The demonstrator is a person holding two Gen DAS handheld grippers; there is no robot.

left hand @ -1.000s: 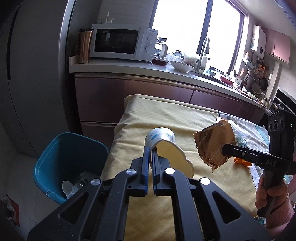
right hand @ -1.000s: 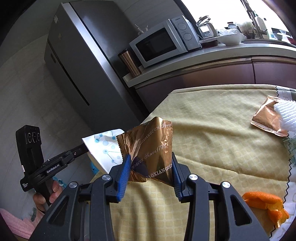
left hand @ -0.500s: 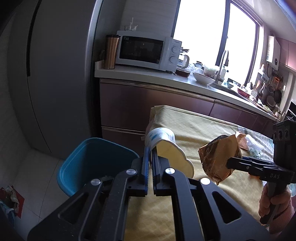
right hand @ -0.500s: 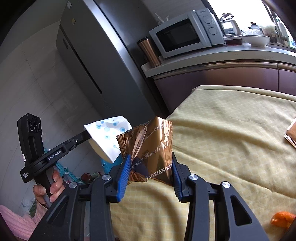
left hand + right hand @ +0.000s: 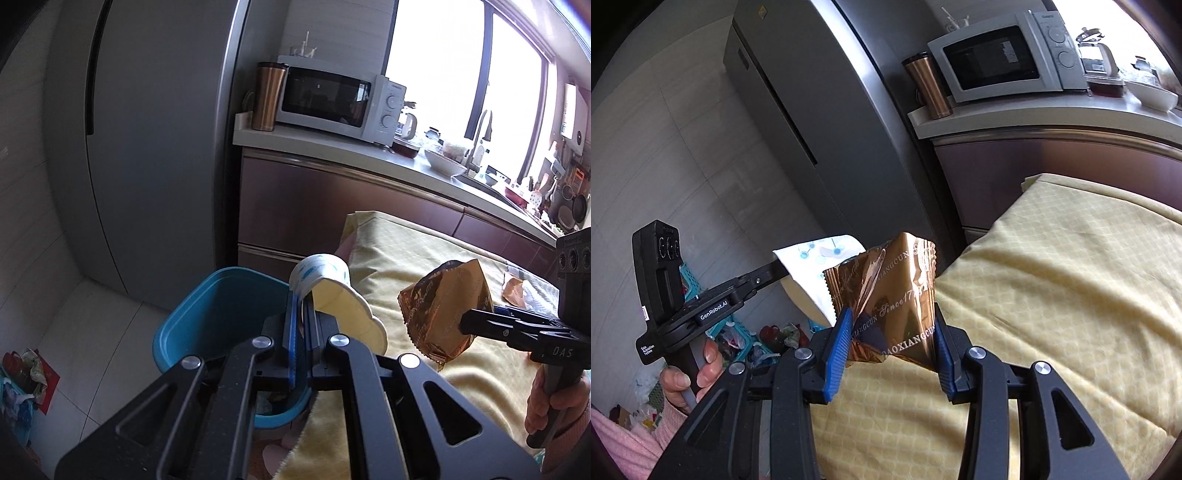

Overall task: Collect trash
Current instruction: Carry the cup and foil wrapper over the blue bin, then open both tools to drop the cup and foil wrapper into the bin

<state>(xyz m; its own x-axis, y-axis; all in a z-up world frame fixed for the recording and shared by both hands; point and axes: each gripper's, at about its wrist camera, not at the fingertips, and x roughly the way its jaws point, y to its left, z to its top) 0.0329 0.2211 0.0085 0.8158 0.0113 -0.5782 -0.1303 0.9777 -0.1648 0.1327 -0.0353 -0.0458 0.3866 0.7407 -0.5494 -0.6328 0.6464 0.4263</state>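
Carrying flattened paper cup (image 5: pixel 332 295) in closed left tongs (image 5: pixel 301 325), gold wrapper (image 5: pixel 897 302) pinched in half-open right tongs (image 5: pixel 890 354); nearing blue bin (image 5: pixel 207 317); another wrapper (image 5: pixel 515 290) remaining on desk (image 5: pixel 413 251).

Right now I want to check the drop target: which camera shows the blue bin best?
The left wrist view: the blue bin sits just past the left gripper, its open mouth and rim visible beside the table. The right wrist view shows no bin, only floor clutter.
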